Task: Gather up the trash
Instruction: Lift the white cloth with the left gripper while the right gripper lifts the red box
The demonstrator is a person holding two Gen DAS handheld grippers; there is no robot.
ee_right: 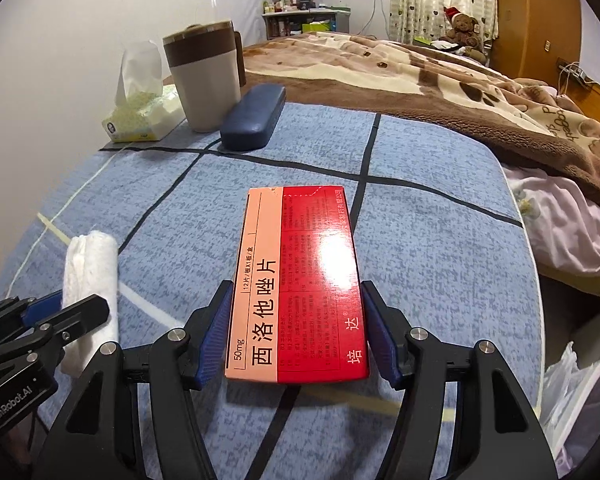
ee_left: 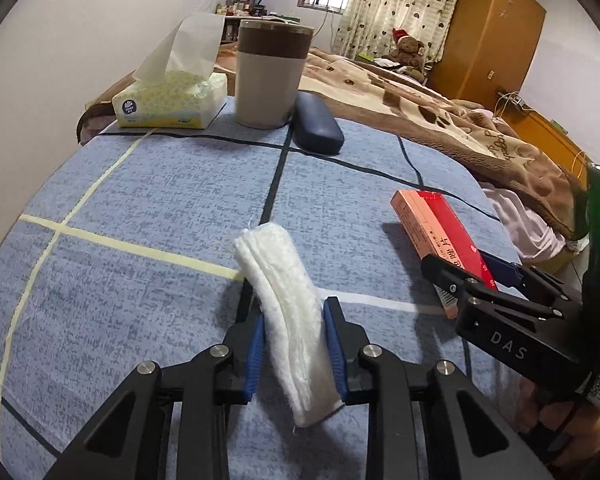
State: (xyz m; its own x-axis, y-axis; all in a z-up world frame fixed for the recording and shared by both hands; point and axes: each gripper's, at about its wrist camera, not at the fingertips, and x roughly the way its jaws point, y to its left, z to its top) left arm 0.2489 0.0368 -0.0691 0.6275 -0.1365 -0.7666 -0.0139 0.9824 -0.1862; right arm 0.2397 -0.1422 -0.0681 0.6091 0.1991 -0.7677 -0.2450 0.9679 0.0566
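White fibrous wad (ee_left: 288,320), a folded tissue or cotton pad, sits between the blue pads of the left gripper (ee_left: 294,354); both pads press its long sides, so the jaws pinch it. The wad lies lengthwise along the fingers, near end just past the pads toward the camera, far end reaching out over the blue checked cloth (ee_left: 160,200).

Right gripper (ee_right: 298,334): the red and pink medicine box (ee_right: 300,284) lies flat between its pads, long axis along the fingers. Left pad touches the box's pink edge, right pad meets the red edge; jaws clamp the box across its width. In the left wrist view the box is to the right of the wad, apart from it.

Farther back on the cloth: dark blue glasses case (ee_right: 254,120), beside it a beige and brown cup (ee_right: 206,76), then a yellow tissue pack (ee_left: 172,100). Beyond, a brown blanket (ee_right: 400,76).
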